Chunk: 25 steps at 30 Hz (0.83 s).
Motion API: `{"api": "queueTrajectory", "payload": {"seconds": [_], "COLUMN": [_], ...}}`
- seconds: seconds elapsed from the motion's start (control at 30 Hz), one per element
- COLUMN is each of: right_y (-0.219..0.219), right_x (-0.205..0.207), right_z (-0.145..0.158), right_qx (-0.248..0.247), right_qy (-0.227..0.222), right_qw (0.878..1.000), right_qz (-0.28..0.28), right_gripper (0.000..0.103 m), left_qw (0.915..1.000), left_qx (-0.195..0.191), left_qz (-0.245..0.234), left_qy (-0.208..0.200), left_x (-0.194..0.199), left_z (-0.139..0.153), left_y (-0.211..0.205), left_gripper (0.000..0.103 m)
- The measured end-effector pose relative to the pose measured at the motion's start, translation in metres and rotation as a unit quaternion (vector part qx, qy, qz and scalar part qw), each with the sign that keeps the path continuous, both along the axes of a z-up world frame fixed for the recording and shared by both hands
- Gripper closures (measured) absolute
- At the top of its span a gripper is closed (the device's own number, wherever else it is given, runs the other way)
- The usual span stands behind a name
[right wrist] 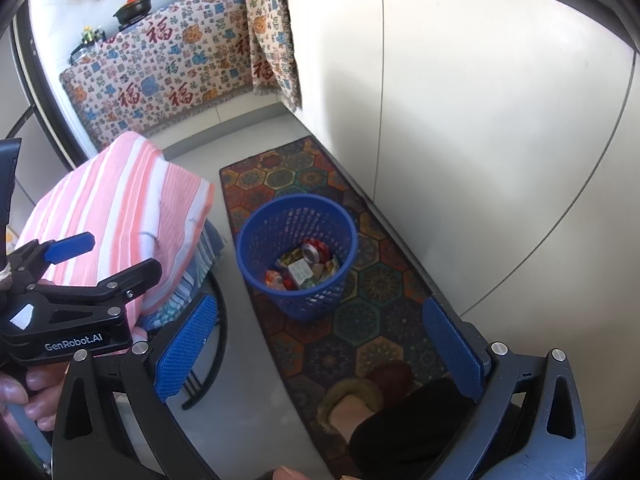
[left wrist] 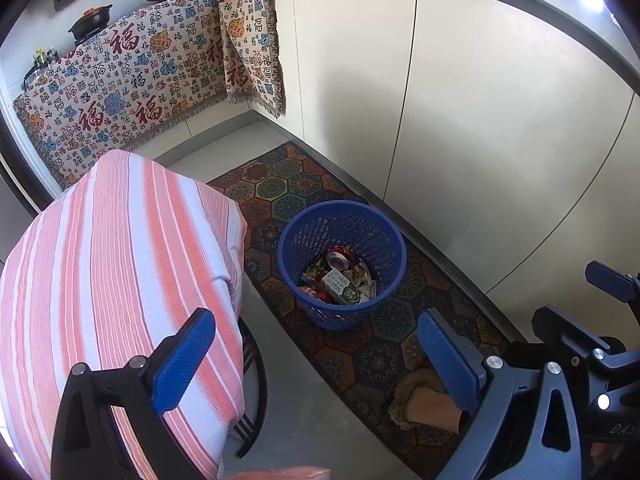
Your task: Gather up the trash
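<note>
Blue basket (left wrist: 342,220) holds can (left wrist: 338,260), carton (left wrist: 340,286), perhaps wrappers.

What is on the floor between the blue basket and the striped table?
Only bare grey floor and rug edge separate the basket and striped table, in both views.

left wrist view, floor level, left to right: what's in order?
Striped cloth-covered stool → blue basket holding trash, on the patterned rug → cabinet doors. Both grippers are open and empty.
</note>
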State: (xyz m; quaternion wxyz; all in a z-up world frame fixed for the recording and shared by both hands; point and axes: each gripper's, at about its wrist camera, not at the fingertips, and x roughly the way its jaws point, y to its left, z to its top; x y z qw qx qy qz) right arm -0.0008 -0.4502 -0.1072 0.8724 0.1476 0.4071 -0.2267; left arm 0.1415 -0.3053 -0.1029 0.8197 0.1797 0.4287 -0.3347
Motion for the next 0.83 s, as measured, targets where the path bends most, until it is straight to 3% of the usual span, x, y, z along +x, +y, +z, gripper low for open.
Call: {"api": "queueTrajectory", "payload": {"seconds": [0.57, 0.83], "right_y": [0.0012, 0.0008], "right_x": [-0.0032, -0.0011], "right_z": [-0.006, -0.0075], "right_qx": [0.005, 0.004], "right_qy": [0.004, 0.012], "right_qw": [1.0, 1.0], "right_qz": [-0.009, -0.014], "right_gripper": [0.0, 0.0], "left_qw": [0.9999, 0.9999], "left_qx": [0.003, -0.017], "left_qz": [-0.01, -0.003], "left_qy": [0.001, -0.004], "left_x": [-0.0024, -0.0029], "left_z": [-0.0037, -0.0003], "left_y": [-0.0051, 0.0043], "left_gripper": [0.0, 0.0]}}
